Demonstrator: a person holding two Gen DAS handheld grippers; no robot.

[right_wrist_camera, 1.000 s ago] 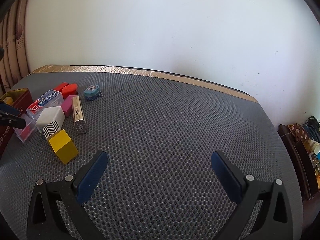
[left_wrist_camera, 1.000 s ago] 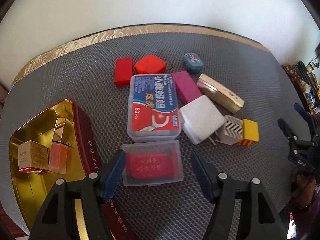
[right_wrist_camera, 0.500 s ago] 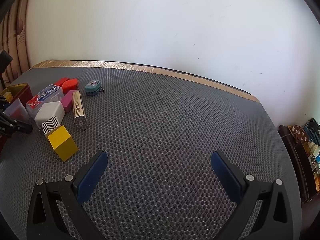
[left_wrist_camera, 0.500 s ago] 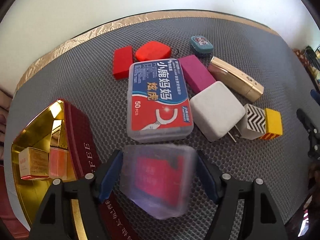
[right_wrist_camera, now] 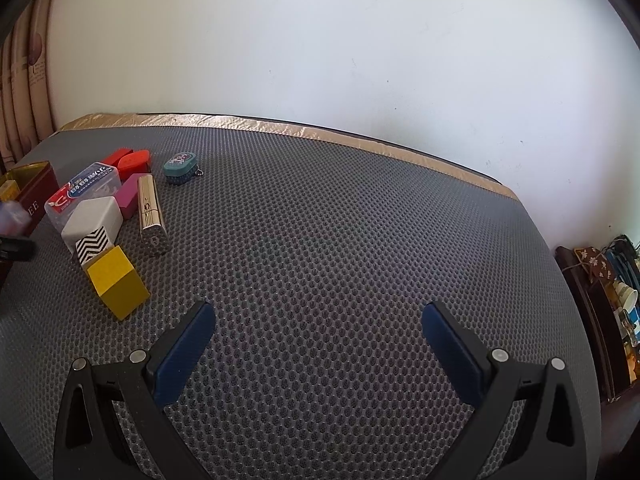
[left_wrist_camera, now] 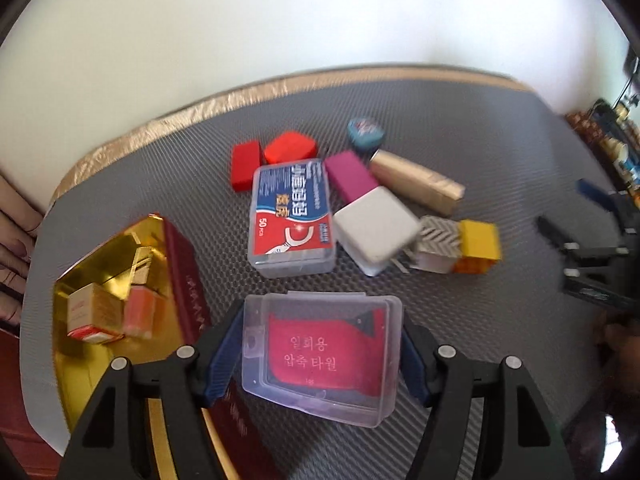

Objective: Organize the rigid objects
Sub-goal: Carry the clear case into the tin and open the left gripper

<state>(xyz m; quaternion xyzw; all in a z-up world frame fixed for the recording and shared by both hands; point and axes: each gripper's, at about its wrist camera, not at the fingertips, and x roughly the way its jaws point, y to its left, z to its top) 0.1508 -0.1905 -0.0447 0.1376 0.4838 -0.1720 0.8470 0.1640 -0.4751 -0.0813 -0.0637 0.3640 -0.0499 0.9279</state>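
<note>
A clear plastic box [left_wrist_camera: 322, 354] with a red packet inside hangs a little above the grey mat. My left gripper [left_wrist_camera: 322, 344] has it between its blue pads, which press on both short sides while the jaws are closing. To its left stands a gold tin [left_wrist_camera: 182, 264] with dark red walls, holding two small boxes [left_wrist_camera: 106, 314]. My right gripper [right_wrist_camera: 318, 320] stands open over bare mat with nothing between its fingers. The box shows as a blur [right_wrist_camera: 14, 214] at the left edge of the right wrist view.
Beyond the held box lie a floss box [left_wrist_camera: 292, 208], a white charger [left_wrist_camera: 374, 232], a zigzag block [left_wrist_camera: 438, 240], a yellow block [left_wrist_camera: 478, 242], a gold case [left_wrist_camera: 416, 182], a magenta block [left_wrist_camera: 350, 174], two red pieces [left_wrist_camera: 245, 164] and a teal case [left_wrist_camera: 366, 132].
My left gripper closed on the clear box and lifted it off the mat, drawing back towards the tin. The right gripper has not moved.
</note>
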